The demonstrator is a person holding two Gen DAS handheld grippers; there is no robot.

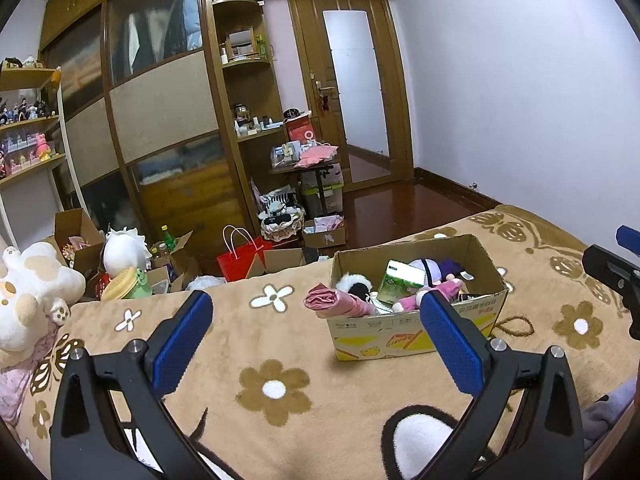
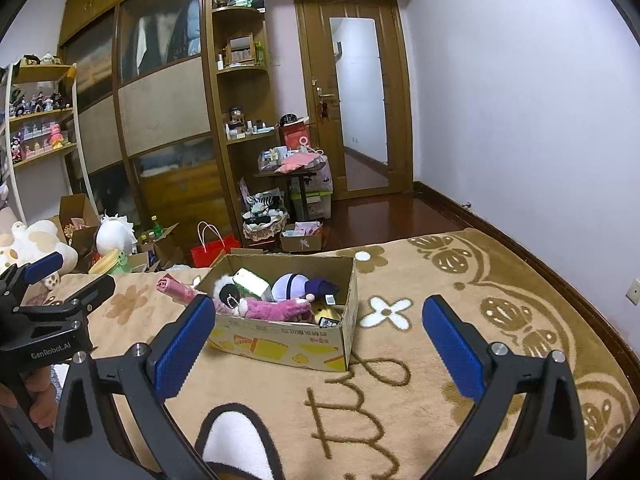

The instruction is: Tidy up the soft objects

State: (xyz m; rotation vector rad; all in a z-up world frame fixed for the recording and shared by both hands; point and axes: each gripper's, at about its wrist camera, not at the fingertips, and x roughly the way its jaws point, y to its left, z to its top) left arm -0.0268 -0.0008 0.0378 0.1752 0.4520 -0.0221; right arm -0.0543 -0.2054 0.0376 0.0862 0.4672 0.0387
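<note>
Your left gripper [image 1: 316, 320] hangs over the blanket [image 1: 280, 360] with its two blue pads [image 1: 182, 344] spread wide and nothing between them. Your right gripper [image 2: 320, 324] is likewise released and empty above the same tan, flower-patterned blanket.

One cardboard box [image 1: 416, 336] sits on the blanket ahead of both grippers, open at the top, with yellow and red print on its near wall. Inside it you can count four soft items in the right wrist view: a black-and-white plush [image 2: 228, 290], a pink plush [image 2: 276, 308] lying along the near wall, a purple-and-white plush [image 2: 296, 284] toward the far side, and a green-and-white packet [image 2: 252, 282] leaning between them. Small dark objects in the near right corner are too small to tell.

One rolled pink cloth [image 1: 336, 302] rests against the box's left end, with one end over the rim and the other pointing out across the blanket.

One large cream plush [image 1: 28, 292] with tan patches sits at the blanket's far left edge, well apart from the box.
</note>
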